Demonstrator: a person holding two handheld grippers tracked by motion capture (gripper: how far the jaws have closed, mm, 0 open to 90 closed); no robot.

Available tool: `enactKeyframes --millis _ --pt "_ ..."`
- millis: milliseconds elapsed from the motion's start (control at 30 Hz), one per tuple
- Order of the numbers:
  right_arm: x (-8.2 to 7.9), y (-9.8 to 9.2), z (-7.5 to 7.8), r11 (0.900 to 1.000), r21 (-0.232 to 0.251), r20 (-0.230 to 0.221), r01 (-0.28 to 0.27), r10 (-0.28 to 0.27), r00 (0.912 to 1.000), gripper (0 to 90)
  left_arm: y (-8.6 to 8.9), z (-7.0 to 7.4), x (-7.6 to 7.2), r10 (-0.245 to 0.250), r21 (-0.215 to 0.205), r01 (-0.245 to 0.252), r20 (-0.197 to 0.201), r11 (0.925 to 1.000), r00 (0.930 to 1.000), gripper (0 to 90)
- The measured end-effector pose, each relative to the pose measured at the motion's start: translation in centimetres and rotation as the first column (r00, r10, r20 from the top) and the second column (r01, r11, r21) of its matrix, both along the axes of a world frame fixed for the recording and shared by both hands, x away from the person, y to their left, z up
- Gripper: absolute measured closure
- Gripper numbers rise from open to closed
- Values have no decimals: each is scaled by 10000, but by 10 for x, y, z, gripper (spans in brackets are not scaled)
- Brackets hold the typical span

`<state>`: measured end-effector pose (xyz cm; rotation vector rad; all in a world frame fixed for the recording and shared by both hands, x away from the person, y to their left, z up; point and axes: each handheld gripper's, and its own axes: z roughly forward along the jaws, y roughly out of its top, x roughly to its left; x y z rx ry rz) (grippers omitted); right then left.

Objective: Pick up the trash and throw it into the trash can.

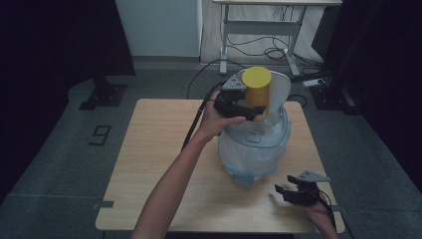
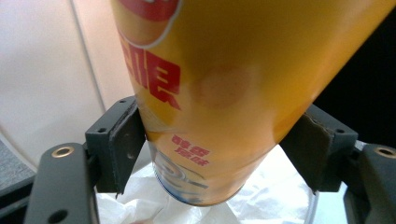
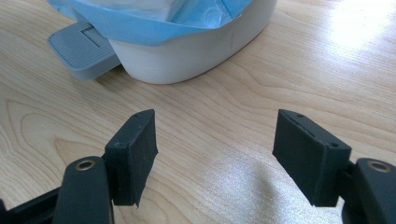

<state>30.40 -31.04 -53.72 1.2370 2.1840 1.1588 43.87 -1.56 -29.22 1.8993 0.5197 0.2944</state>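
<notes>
A yellow can with a yellow lid and red print hangs upright above the open white pedal bin. My left gripper is shut on the can's lower part; in the left gripper view both pads press the can over the bin's crumpled liner. My right gripper rests low near the table's front right edge, open with nothing between its jaws. In the right gripper view its open jaws face the bin's base and grey pedal.
The bin's lid stands raised behind the can. A light wooden table holds the bin, with bare room at its left. A black cable trails from the left gripper. A desk frame and floor cables lie beyond.
</notes>
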Motion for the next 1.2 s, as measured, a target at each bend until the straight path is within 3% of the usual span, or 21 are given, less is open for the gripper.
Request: enactKeyframes --millis 33,100,167,200,233,300,733,1200 --pt "0 0 0 10000 -13 -5 -1 1 10000 296 -1 0 1 -18 -28 18 -14 10000 10000 245" --pt "0 0 0 10000 -11 -13 -5 5 10000 296 -4 -1 1 407 64 -408 140 9991 9991 239" --pt "0 1 0 10000 -15 -14 -16 16 10000 295 -4 0 2 364 -16 -364 -14 9993 9993 154" --pt "0 1 0 10000 -16 -15 -22 22 10000 296 -3 1 2 127 -3 -127 -2 9999 9999 152" --pt "0 1 0 10000 -15 -22 -35 35 10000 296 -2 2 0 294 174 -298 196 9994 9994 155" --pt "0 1 0 10000 -16 -19 -36 36 10000 295 -2 2 0 268 239 -273 177 9993 9995 143" --pt "-1 1 1 10000 -31 27 -56 56 10000 295 9 5 -11 62 81 -64 243 9999 9997 148" --pt "-2 4 2 9998 -54 72 -191 192 9998 295 47 -4 -43 75 -102 -70 450 9999 9990 168"
